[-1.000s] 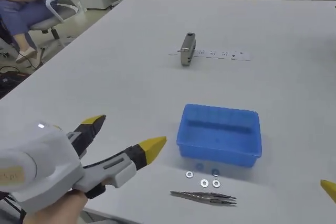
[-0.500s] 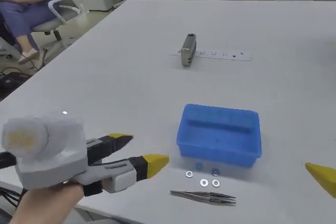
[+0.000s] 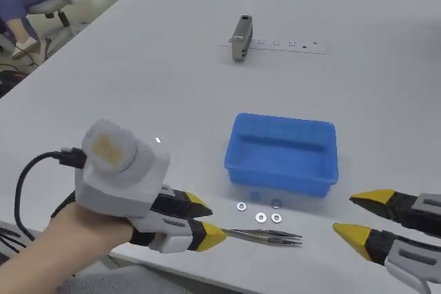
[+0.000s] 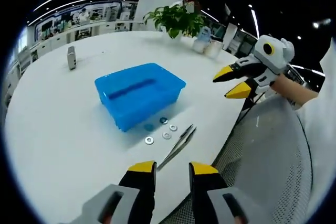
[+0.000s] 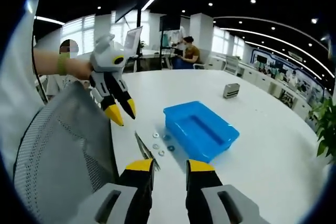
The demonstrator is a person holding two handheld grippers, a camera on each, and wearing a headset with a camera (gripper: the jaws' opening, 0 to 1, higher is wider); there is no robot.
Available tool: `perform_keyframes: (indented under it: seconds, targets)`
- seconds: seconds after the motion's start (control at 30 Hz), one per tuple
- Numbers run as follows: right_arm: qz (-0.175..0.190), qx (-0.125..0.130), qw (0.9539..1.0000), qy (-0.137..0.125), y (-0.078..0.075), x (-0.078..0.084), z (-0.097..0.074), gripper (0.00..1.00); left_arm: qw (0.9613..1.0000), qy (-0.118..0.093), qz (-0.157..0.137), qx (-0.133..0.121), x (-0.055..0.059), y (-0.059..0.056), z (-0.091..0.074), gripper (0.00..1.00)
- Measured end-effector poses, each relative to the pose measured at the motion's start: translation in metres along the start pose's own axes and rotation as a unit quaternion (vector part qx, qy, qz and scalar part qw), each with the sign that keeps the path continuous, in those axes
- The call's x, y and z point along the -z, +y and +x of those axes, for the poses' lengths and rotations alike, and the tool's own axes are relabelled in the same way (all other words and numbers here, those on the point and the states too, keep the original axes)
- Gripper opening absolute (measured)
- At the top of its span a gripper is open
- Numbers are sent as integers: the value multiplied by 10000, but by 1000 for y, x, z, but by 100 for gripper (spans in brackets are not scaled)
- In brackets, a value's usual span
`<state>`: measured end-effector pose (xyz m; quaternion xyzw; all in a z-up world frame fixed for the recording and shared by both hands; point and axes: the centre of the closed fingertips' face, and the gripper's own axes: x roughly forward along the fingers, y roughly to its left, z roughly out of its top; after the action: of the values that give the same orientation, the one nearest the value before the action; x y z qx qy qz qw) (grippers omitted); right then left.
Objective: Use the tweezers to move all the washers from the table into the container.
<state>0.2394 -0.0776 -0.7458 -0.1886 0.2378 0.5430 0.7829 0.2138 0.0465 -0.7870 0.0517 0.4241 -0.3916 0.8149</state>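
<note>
While the yellow-tipped left tongs (image 3: 207, 219) and right tongs (image 3: 348, 215) hover apart and empty, slim steel tweezers (image 3: 269, 237) lie on the white surface (image 3: 138, 67) near the blue plastic container (image 3: 281, 153); small silver washers (image 3: 260, 217) sit between tweezers and container.

no legible txt, labels or nos. on anything

Right tongs (image 3: 343, 213) (head view): rear beyond frame edge
</note>
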Motion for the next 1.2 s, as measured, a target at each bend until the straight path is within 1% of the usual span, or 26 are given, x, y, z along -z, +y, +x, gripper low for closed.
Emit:
perform_keyframes:
  seconds: [0.03, 0.07, 0.13, 0.2, 0.23, 0.3, 0.33, 0.37, 0.43, 0.5, 0.6, 0.63, 0.67, 0.7, 0.73, 0.8, 0.83, 0.87, 0.9, 0.97, 1.03, 1.1, 1.13, 1.2]
  targets:
    - [-8, -15, 10000, 34, 0, 2, 2, 20, 10000, 28, 13, -22, 0, 2, 3, 21]
    - [6, -69, 9999, 132, 1, 6, 6, 19, 9998, 147, 107, 5, 3, 3, 5, 20]
    - [54, -158, 9995, 256, 3, 13, 11, 18, 9997, 196, 140, 107, 4, 2, 10, 17]
    - [139, -248, 9989, 374, 5, 19, 16, 18, 9993, 294, 182, 132, 5, 3, 15, 16]
    - [139, -276, 9987, 395, 5, 21, 18, 19, 9983, 451, 369, 74, 8, 6, 17, 16]
    - [158, -326, 9982, 472, 8, 24, 21, 19, 9962, 599, 630, 39, 11, 8, 20, 14]
    - [143, -356, 9980, 503, 9, 25, 22, 19, 9949, 644, 777, 75, 11, 8, 23, 12]
    - [143, -372, 9976, 574, 9, 29, 24, 19, 9941, 679, 838, 108, 12, 7, 25, 11]
    - [110, -400, 9970, 646, 10, 32, 26, 19, 9928, 731, 947, 95, 14, 8, 27, 10]
    - [120, -418, 9967, 684, 10, 34, 27, 19, 9919, 762, 1007, 137, 15, 7, 30, 10]
    - [141, -442, 9965, 692, 11, 34, 27, 18, 9897, 822, 1169, 130, 16, 9, 32, 8]
    - [144, -459, 9963, 709, 11, 35, 28, 18, 9861, 916, 1381, 78, 18, 12, 32, 8]
    - [123, -460, 9963, 721, 11, 35, 28, 18, 9851, 946, 1435, 65, 19, 11, 33, 8]
    - [111, -459, 9962, 729, 11, 35, 28, 18, 9846, 964, 1459, 65, 19, 12, 32, 7]
    - [99, -466, 9961, 740, 11, 35, 28, 18, 9842, 930, 1504, 81, 18, 12, 33, 6]
    - [100, -477, 9960, 748, 12, 36, 30, 18, 9828, 957, 1575, 102, 18, 12, 32, 4]
    - [105, -490, 9959, 756, 12, 36, 30, 18, 9810, 1004, 1655, 90, 19, 13, 33, 3]
    - [104, -495, 9958, 759, 13, 36, 31, 18, 9790, 972, 1793, 71, 18, 13, 33, 2]
    - [94, -497, 9958, 759, 13, 36, 32, 18, 9773, 1008, 1863, 56, 19, 13, 33, 1]
    - [68, -515, 9957, 764, 15, 35, 33, 18, 9740, 1010, 2029, 62, 19, 13, 33, 0]
    - [8, -536, 9954, 790, 17, 34, 37, 18, 9688, 1033, 2250, 87, 19, 12, 33, 0]
    - [-25, -576, 9951, 804, 18, 33, 39, 18, 9658, 1021, 2379, 171, 20, 8, 34, 0]
    - [-51, -594, 9950, 805, 19, 32, 40, 18, 9655, 953, 2417, 170, 18, 6, 33, 0]
    - [-154, -647, 9942, 848, 22, 31, 44, 19, 9634, 819, 2541, 248, 13, 1, 29, 0]
